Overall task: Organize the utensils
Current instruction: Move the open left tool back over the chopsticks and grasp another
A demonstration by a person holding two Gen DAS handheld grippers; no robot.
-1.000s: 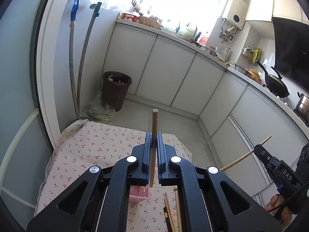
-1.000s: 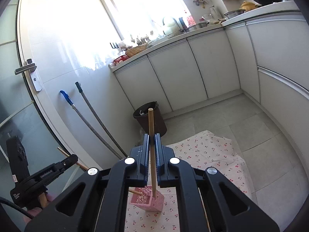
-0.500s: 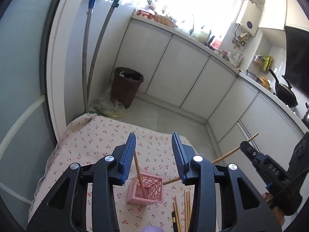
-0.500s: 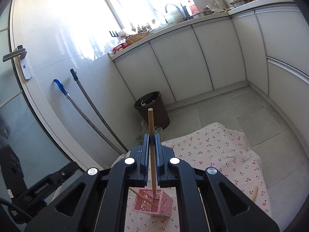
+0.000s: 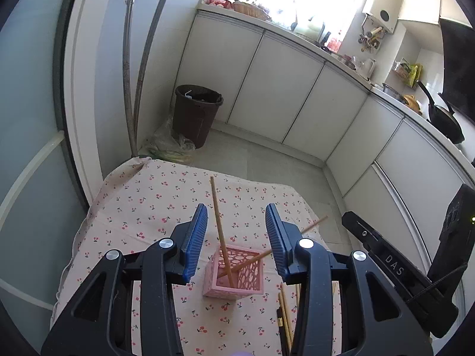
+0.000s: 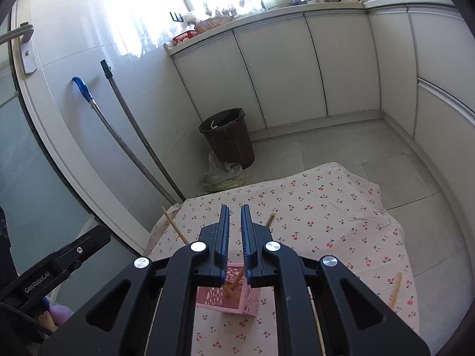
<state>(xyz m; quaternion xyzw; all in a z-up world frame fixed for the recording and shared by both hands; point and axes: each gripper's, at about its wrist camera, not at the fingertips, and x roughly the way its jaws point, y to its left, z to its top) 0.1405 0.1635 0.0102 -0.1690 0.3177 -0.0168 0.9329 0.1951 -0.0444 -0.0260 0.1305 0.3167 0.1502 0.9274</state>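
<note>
The letters "DAS" are printed in white on the black body of the right gripper (image 5: 386, 255), as seen in the left wrist view. The lettering "GenRobot.AI" is printed in pale type along the black finger of the left gripper (image 6: 59, 270), as seen in the right wrist view. No other text, label or number can be read in either view.

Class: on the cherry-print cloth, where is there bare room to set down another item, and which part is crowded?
Free: the cherry-print cloth between the pink holder and its far edge, and the left side. In the right wrist view, the far right part is bare too. Crowded: around the holder with its two chopsticks, and the loose chopsticks beside it.
</note>
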